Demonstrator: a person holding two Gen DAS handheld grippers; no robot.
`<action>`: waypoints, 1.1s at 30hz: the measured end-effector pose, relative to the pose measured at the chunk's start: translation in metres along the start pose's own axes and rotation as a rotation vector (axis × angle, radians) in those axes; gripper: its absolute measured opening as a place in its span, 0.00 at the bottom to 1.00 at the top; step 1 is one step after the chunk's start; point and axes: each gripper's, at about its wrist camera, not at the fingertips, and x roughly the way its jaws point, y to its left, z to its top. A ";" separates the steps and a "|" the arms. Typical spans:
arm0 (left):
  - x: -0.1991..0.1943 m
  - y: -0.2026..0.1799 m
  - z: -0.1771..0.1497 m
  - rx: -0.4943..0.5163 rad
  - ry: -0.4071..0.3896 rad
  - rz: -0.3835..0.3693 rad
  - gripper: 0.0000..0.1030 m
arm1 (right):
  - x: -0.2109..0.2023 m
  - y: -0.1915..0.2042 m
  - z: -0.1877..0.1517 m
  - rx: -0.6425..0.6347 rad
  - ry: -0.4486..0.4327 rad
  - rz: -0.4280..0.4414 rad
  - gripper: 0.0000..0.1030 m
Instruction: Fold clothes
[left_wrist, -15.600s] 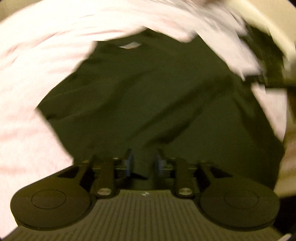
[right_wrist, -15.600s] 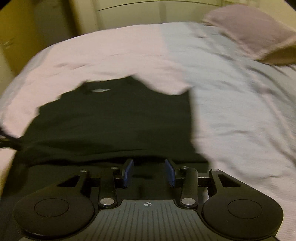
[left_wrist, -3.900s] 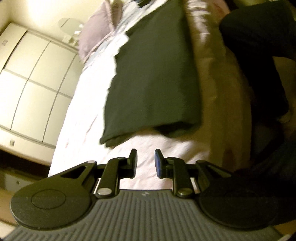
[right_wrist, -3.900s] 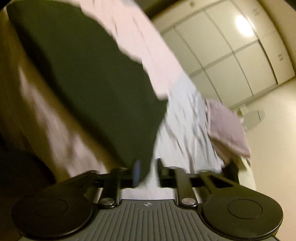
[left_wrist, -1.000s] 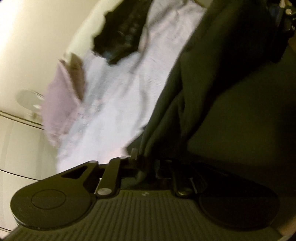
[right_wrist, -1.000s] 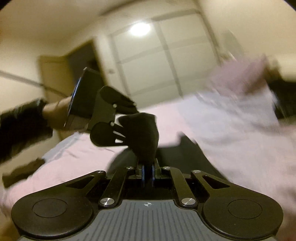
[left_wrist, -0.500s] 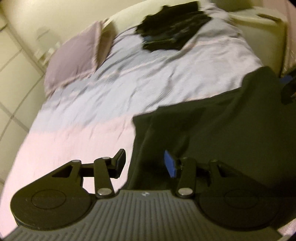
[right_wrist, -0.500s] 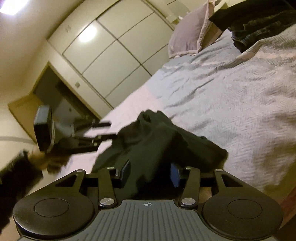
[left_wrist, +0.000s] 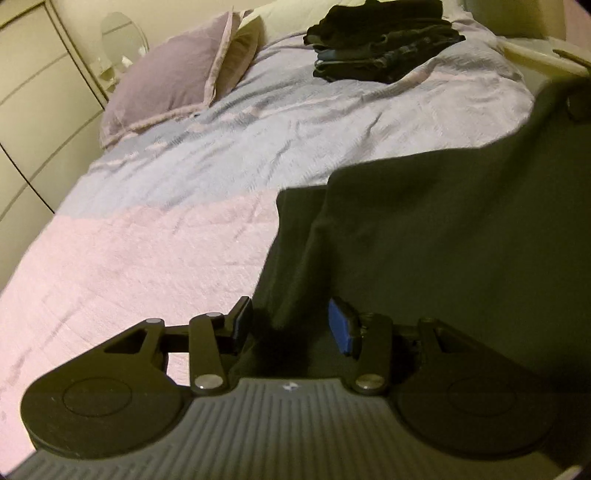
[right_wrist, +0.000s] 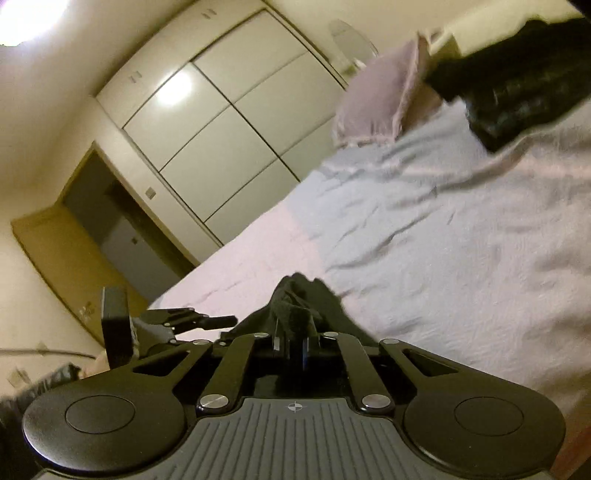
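Observation:
A dark shirt (left_wrist: 443, 240) lies spread over the near right part of the bed, its left edge folded into a ridge. My left gripper (left_wrist: 291, 326) is open, and that edge runs between its fingers without either pad pressing on it. In the right wrist view my right gripper (right_wrist: 293, 343) has its jaws closing tight on a bunched corner of the shirt (right_wrist: 299, 295), which sticks up above the fingertips. The left gripper (right_wrist: 210, 315) shows there low on the left, level with the cloth.
The pink and lilac bed cover (left_wrist: 184, 221) stretches to the left and far side. A stack of folded dark clothes (left_wrist: 384, 48) sits at the far end beside a mauve pillow (left_wrist: 166, 85). Wardrobe doors (right_wrist: 221, 129) and a doorway (right_wrist: 110, 221) stand beyond the bed.
The left gripper let go of the shirt, rolled level and now stays open over its edge. The right gripper opened over the heap, then shut on a bunch of cloth.

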 end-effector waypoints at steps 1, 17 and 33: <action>0.004 0.001 -0.001 -0.006 0.002 -0.006 0.42 | -0.001 -0.005 -0.002 -0.006 0.002 -0.015 0.04; 0.019 0.006 0.005 -0.045 -0.013 -0.033 0.45 | -0.010 -0.031 -0.014 0.017 0.002 -0.055 0.04; -0.040 0.029 0.006 -0.030 -0.026 0.118 0.44 | -0.051 0.019 -0.015 -0.185 0.014 -0.281 0.47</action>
